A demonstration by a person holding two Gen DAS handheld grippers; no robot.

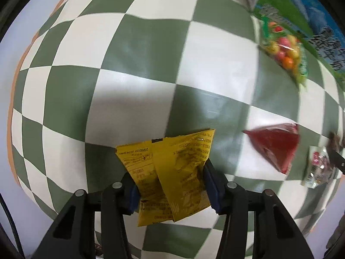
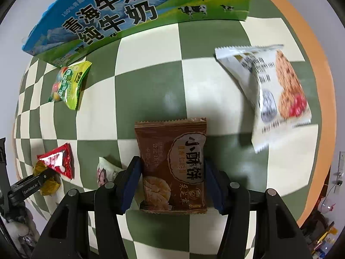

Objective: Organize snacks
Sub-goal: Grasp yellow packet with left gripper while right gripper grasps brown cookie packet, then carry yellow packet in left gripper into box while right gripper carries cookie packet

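Left gripper [image 1: 170,185] clamps a crumpled yellow packet [image 1: 172,172]; right gripper [image 2: 172,183] clamps a brown biscuit packet [image 2: 172,166]. The milk box [image 2: 129,10] lies at eleven o'clock in the right view. Risk: edge-only grips on slick film could slip mid-carry.

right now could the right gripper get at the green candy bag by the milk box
Probably not yet. The right gripper is already shut on a brown biscuit packet, so its jaws are full. The checkered cloth between it and the green candy bag lies bare, so the path looks free.
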